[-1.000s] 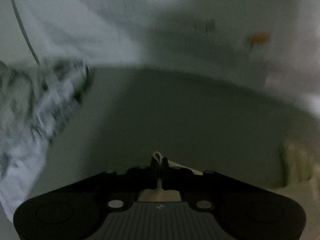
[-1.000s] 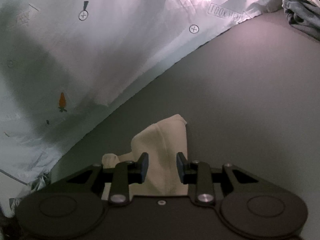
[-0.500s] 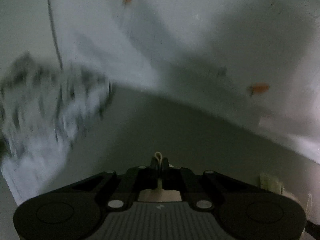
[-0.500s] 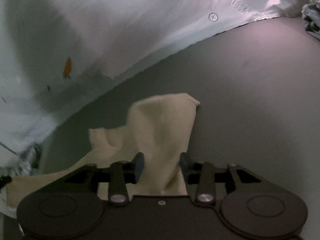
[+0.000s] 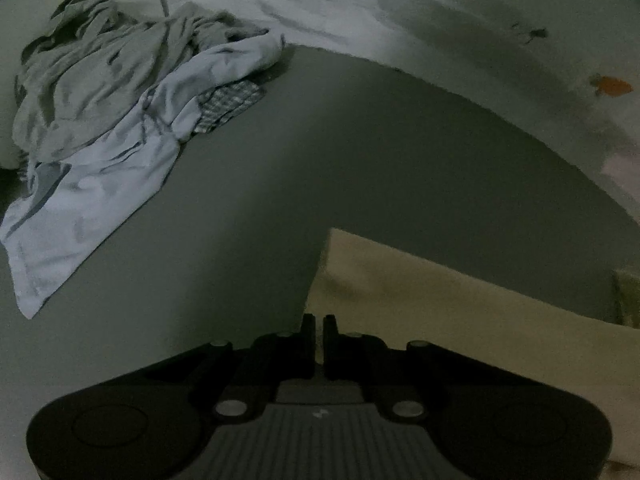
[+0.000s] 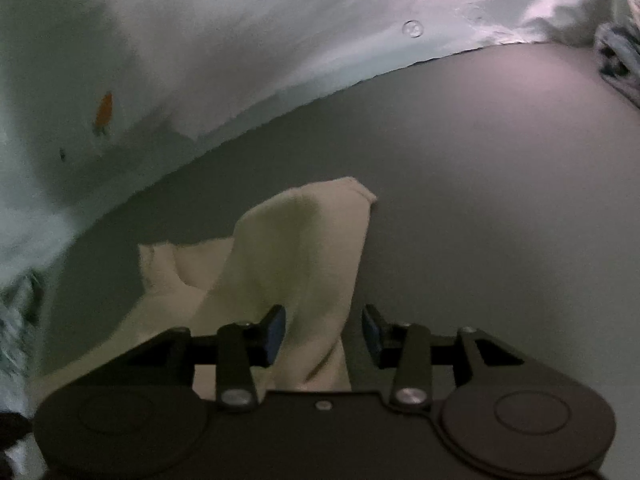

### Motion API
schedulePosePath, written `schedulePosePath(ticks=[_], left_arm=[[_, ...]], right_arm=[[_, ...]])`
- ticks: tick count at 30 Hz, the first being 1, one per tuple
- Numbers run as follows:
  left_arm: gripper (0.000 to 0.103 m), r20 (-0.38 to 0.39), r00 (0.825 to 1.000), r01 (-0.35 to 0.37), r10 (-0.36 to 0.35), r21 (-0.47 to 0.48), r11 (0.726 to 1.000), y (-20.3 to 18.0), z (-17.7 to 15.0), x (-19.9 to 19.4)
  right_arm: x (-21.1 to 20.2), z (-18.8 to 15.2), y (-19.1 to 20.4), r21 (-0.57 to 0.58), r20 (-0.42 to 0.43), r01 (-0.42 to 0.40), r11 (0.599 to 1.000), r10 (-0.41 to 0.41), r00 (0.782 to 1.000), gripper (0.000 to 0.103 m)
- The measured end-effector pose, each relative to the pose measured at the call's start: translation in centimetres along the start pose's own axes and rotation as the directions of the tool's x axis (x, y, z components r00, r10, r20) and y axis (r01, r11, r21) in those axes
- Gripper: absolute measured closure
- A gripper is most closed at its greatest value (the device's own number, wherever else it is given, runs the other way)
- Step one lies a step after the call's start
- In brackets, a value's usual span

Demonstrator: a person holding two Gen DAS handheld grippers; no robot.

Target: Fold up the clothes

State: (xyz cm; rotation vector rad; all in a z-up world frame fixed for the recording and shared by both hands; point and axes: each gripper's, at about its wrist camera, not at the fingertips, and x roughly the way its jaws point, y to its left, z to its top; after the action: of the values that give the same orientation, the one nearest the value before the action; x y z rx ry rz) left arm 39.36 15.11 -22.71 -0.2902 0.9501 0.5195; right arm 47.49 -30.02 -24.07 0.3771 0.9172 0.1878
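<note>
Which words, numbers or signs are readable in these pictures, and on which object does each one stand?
No words or numbers are readable.
Pale printed sheet: a circled mark, too blurred to read, and an orange carrot picture.
Left gripper: small pale logo on its body, too small to read.

Cream garment (image 6: 304,248): soft matt cloth; table (image 5: 360,160): smooth matt grey; clothes pile (image 5: 100,92): crumpled cloth; grippers: matt black plastic.
</note>
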Motion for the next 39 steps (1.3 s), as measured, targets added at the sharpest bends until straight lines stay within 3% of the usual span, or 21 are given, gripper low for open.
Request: schedulePosePath(ticks=[3,6,7,8,11,14,15,18,19,22,24,26,28,30,32,36,37,38,39], left_arm=[[0.096,0.000,1.000,0.025,-0.025,0.015,1.000,-0.6,-0.1,-0.4],[0.057,-0.005,1.000,0.029,-0.029,0.032,0.999,-0.9,-0.2,0.1],[0.039,0.002,1.000,0.015,-0.015,0.046,0.999,-0.9,-0.3,0.3],[0.032,0.009,1.000,-0.001,0.000,0.061,0.998,-0.9,-0.3,0.6],[0.031,0.017,0.999,-0.030,0.028,0.108,0.994,-0.9,-0.1,1.9],[0.029,0.041,0.999,-0.003,0.000,0.083,0.997,-0.6,0.3,2.8],[0.030,0.061,0.998,0.006,-0.011,0.086,0.996,-0.7,0.3,3.0],[0.068,0.127,0.991,0.034,-0.048,0.113,0.993,-1.2,0.3,3.2],[0.100,0.124,0.990,0.058,-0.072,0.111,0.992,-1.3,0.5,3.2],[0.099,0.108,0.981,0.154,-0.164,0.092,0.984,-1.9,1.1,2.5],[0.099,0.107,0.960,0.249,-0.260,0.103,0.963,-2.7,0.9,1.2],[0.099,0.074,0.919,0.375,-0.387,0.133,0.917,-3.9,0.3,-0.1],[0.097,-0.034,0.850,0.523,-0.526,0.177,0.834,-5.9,-0.6,-0.8],[0.088,-0.179,0.774,0.633,-0.607,0.196,0.749,-8.3,-2.1,-0.6],[0.061,-0.279,0.732,0.675,-0.622,0.169,0.718,-9.7,-3.3,0.3],[0.040,-0.283,0.699,0.686,-0.656,0.009,0.727,-8.5,-4.1,0.7],[0.029,-0.262,0.692,0.689,-0.673,-0.037,0.724,-7.5,-3.6,0.7],[0.021,-0.237,0.689,0.689,-0.685,-0.078,0.720,-6.6,-3.3,0.5],[0.019,-0.209,0.694,0.684,-0.689,-0.109,0.721,-5.6,-3.1,0.2]], right_arm=[[-2.0,-0.5,-0.8,0.045,0.025,-0.027,0.999,0.026,0.999,0.060],[-3.9,-1.6,-1.3,0.074,0.042,-0.050,0.996,0.047,0.998,0.057],[-4.4,-1.9,-1.5,0.080,0.044,-0.059,0.995,0.055,0.998,0.056],[-4.9,-2.4,-1.6,0.086,0.043,-0.061,0.994,0.057,0.997,0.055],[-5.8,-3.5,-1.8,0.093,0.033,-0.059,0.994,0.056,0.998,0.055],[-6.4,-4.3,-1.9,0.104,0.022,-0.053,0.993,0.051,0.998,0.055],[-6.6,-4.5,-2.0,0.107,0.022,-0.051,0.993,0.049,0.999,0.055],[-6.6,-4.4,-1.7,0.107,0.025,-0.047,0.993,0.045,0.999,0.055],[-6.5,-4.2,-1.5,0.107,0.028,-0.048,0.993,0.045,0.999,0.055],[-6.5,-3.9,-1.0,0.108,0.040,-0.060,0.992,0.056,0.998,0.055],[-6.5,-3.9,-0.7,0.106,0.040,-0.070,0.992,0.066,0.997,0.055],[-6.4,-4.2,-0.6,0.111,0.031,-0.083,0.990,0.080,0.996,0.055],[-6.2,-4.4,-0.9,0.141,0.019,-0.102,0.985,0.101,0.995,0.055],[-6.0,-4.5,-1.7,0.215,0.014,-0.137,0.967,0.137,0.990,0.055],[-5.9,-4.6,-2.3,0.290,0.019,-0.187,0.939,0.189,0.982,0.055],[-6.0,-4.3,-2.2,0.353,0.049,-0.300,0.886,0.303,0.952,0.060],[-6.1,-4.1,-2.0,0.353,0.055,-0.329,0.876,0.332,0.942,0.064],[-5.9,-3.9,-1.4,0.333,0.055,-0.355,0.873,0.358,0.932,0.067],[-5.7,-3.6,-0.4,0.303,0.046,-0.389,0.870,0.394,0.918,0.073]])
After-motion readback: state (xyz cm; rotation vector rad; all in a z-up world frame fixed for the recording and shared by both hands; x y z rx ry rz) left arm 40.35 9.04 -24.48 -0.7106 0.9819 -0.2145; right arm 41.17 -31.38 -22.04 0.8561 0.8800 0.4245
